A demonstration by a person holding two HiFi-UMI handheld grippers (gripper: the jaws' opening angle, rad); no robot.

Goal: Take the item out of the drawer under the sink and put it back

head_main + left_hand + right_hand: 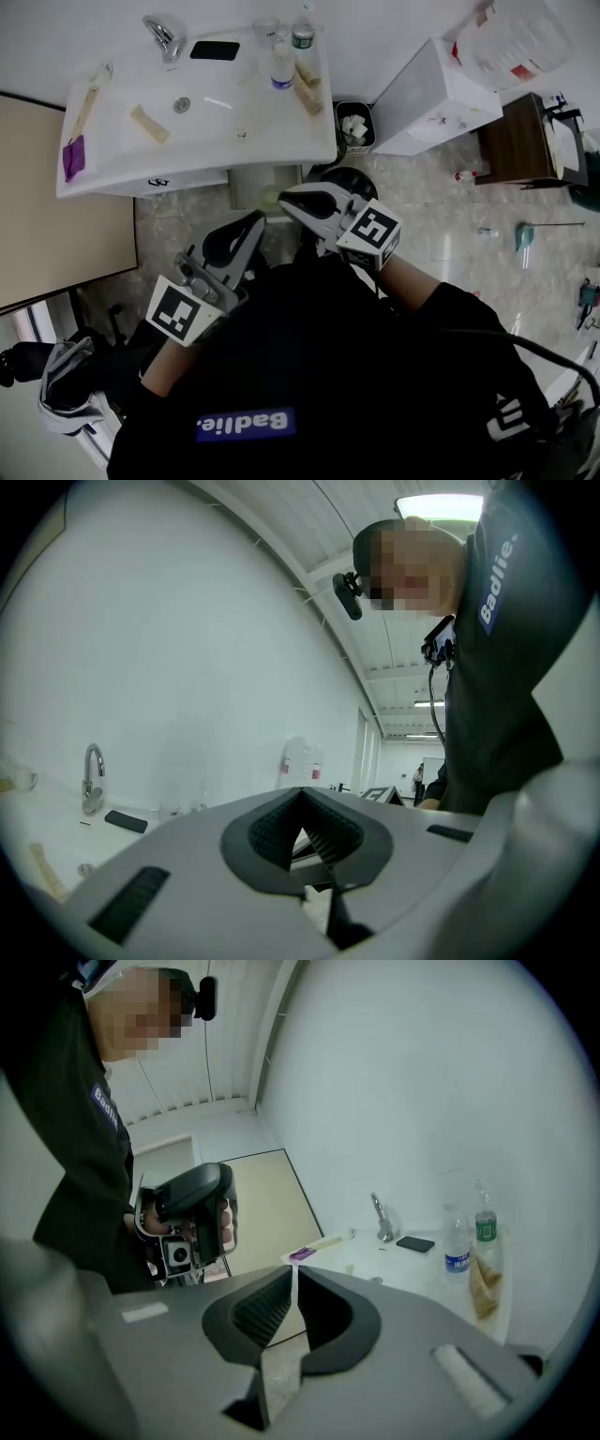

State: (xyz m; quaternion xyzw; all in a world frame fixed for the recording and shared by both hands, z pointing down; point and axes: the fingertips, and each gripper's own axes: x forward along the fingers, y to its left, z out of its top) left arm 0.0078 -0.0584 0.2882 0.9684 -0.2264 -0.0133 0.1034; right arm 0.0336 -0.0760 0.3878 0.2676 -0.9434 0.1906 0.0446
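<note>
The white sink cabinet [197, 150] stands ahead of me, and its drawer front [159, 181] under the basin looks closed. No item from inside it shows. My left gripper [234, 246] hangs in the air in front of the cabinet, short of the drawer; its jaws [302, 794] meet at the tips with nothing between them. My right gripper [305, 202] is held beside it, closer to the cabinet's right end. Its jaws [294, 1274] stand together with only a thin slit and hold nothing.
On the sink top are a tap [164, 37], a black phone [215, 50], two bottles [282, 66], a wooden piece [150, 124] and a purple-ended brush [74, 155]. A small bin [354, 125], a white box [436, 98] and a brown table [525, 141] stand right.
</note>
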